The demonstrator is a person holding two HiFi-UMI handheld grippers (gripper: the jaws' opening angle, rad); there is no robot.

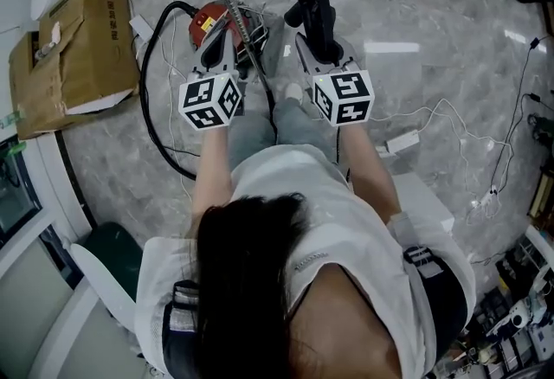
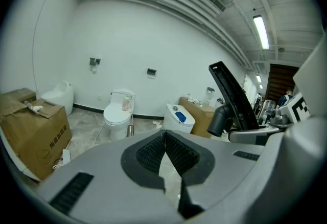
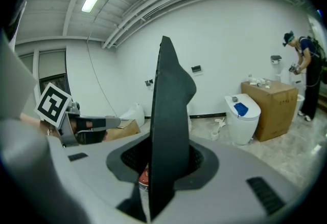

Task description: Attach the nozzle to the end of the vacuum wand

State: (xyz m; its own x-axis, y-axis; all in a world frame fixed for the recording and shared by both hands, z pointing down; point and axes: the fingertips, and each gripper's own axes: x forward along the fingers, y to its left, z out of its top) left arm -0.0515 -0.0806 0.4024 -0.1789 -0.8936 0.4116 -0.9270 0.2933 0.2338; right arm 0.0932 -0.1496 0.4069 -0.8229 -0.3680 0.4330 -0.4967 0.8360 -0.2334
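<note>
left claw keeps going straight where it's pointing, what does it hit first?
Probably the wand's metal end, poking up just left of the shut, empty left claw. If it clears that, only floor before the white toilet. Depth is hard to judge.

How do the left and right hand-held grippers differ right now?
The left hand-held gripper is empty; the right hand-held gripper clamps a long black plastic nozzle. The left one's jaws are fully together; the right one's are kept apart by the nozzle. Both carry black-and-white marker cubes.
</note>
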